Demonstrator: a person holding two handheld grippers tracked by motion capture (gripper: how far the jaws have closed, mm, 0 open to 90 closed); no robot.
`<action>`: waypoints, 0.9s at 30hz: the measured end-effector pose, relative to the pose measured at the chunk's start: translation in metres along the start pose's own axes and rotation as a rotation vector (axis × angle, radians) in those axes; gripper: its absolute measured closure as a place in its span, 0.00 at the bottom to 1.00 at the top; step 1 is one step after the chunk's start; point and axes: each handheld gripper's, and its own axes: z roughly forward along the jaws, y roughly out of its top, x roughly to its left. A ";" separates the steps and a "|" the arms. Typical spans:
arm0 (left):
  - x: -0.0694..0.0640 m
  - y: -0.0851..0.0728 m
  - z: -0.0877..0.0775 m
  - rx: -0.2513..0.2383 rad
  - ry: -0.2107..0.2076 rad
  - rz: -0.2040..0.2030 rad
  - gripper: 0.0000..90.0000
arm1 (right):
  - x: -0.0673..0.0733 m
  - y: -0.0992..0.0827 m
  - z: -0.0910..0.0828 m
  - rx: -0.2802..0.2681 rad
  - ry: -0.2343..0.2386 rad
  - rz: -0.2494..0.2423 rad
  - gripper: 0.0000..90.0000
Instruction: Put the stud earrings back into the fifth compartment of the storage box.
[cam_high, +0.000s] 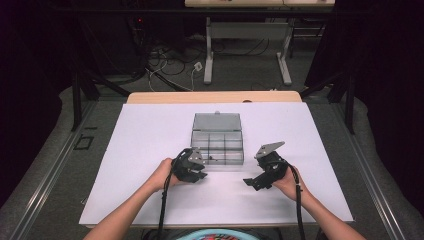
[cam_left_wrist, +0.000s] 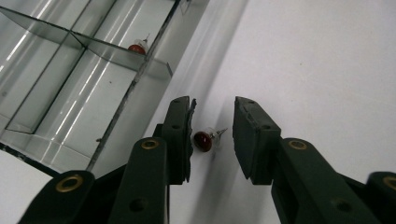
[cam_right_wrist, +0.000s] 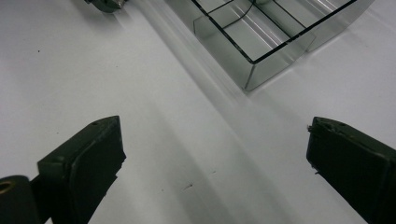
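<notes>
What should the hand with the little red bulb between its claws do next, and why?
Probably close the left gripper a bit more. The small red bulb lies on the white table between the jaws, touching one pad at most, the other still apart. Another bulb already sits in the clear box.

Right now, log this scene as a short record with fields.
surface: white sheet on the table
box: clear compartment box, lid open
in box: one small red bulb in a compartment
on sheet: second small red bulb beside the box
left tool: jaws either side of that bulb, one pad touching, not yet gripping
right tool: jaws wide, nothing between
</notes>
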 end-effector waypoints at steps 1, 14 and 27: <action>0.001 -0.001 0.000 0.002 -0.005 0.000 0.76 | 0.000 0.000 0.000 0.001 -0.002 0.001 0.04; 0.001 -0.003 0.000 -0.004 -0.042 -0.033 0.87 | 0.000 0.000 -0.001 0.001 0.000 0.003 0.04; -0.002 -0.003 -0.002 -0.006 -0.022 -0.022 0.88 | 0.000 0.000 -0.002 0.000 -0.003 0.001 0.04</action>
